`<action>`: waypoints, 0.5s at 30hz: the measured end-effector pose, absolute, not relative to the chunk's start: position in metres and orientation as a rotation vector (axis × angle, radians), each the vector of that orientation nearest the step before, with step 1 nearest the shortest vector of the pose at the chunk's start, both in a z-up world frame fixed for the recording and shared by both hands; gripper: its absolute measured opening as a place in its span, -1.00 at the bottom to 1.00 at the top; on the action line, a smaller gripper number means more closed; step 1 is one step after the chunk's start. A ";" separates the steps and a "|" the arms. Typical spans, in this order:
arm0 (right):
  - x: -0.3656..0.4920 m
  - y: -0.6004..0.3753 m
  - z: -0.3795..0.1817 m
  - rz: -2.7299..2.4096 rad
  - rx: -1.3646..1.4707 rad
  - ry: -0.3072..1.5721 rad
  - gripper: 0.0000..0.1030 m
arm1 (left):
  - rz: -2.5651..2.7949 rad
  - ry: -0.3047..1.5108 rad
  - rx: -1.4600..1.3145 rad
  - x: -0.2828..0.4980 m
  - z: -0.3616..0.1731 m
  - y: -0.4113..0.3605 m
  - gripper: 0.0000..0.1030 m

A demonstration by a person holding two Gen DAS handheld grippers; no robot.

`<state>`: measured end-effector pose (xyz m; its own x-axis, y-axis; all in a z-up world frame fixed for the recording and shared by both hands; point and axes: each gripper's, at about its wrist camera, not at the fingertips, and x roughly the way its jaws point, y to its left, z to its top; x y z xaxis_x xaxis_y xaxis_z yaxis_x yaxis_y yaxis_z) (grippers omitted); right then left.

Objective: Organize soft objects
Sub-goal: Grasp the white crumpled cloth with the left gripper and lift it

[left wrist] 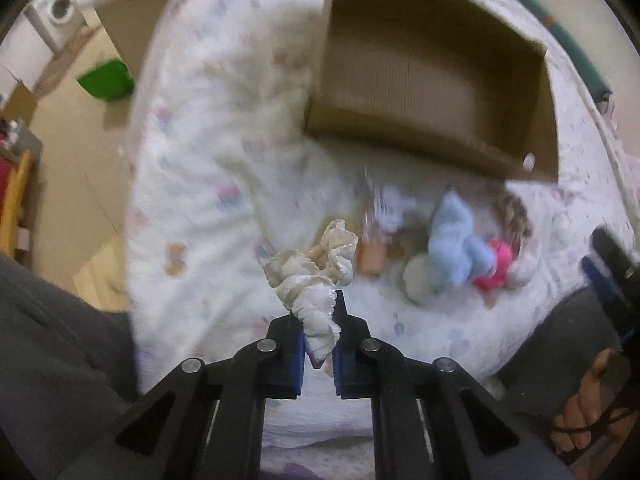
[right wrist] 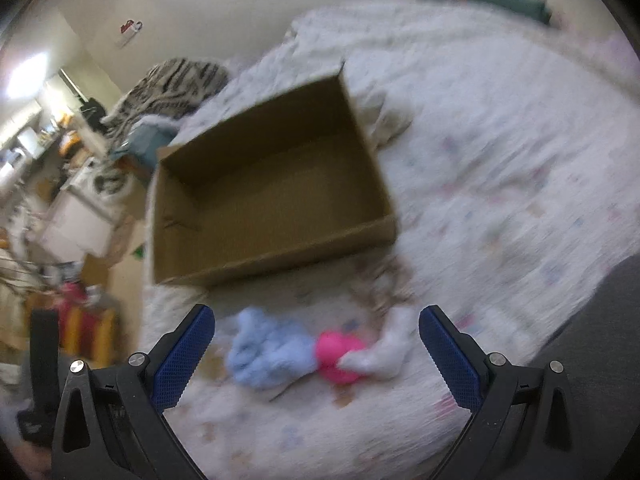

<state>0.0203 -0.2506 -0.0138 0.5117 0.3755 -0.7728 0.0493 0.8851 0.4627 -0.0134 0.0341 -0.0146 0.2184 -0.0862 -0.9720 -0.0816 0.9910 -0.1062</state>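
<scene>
My left gripper (left wrist: 318, 328) is shut on a cream ruffled scrunchie (left wrist: 316, 280) and holds it above the bed. An empty cardboard box (left wrist: 436, 80) lies on the bed beyond it; it also shows in the right wrist view (right wrist: 272, 184). A light blue fluffy item (left wrist: 456, 244) and a pink item (left wrist: 496, 264) lie in front of the box. My right gripper (right wrist: 316, 352) is open and empty above the blue item (right wrist: 268, 352), the pink item (right wrist: 336, 356) and a white sock (right wrist: 388, 348).
A white patterned bedspread (left wrist: 208, 168) covers the bed. A small tan item (left wrist: 372, 256) and a brownish braided piece (left wrist: 516, 212) lie near the box. A green object (left wrist: 106, 80) sits on the floor at left. A striped blanket (right wrist: 172, 84) lies behind the box.
</scene>
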 end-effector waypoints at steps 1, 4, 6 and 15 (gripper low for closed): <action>0.025 -0.248 -0.017 0.249 0.470 1.064 1.00 | -0.001 1.330 -0.132 -0.014 -0.004 0.036 -0.81; 0.039 -0.226 -0.027 0.343 0.364 1.179 1.00 | -0.011 1.277 -0.081 0.007 0.012 0.038 -0.81; 0.047 -0.201 -0.033 0.410 0.230 1.227 1.00 | -0.021 1.255 -0.063 0.017 0.007 0.031 -0.81; 0.066 -0.095 -0.085 0.520 -0.336 1.324 1.00 | -0.056 1.240 -0.066 0.036 -0.011 0.031 -0.80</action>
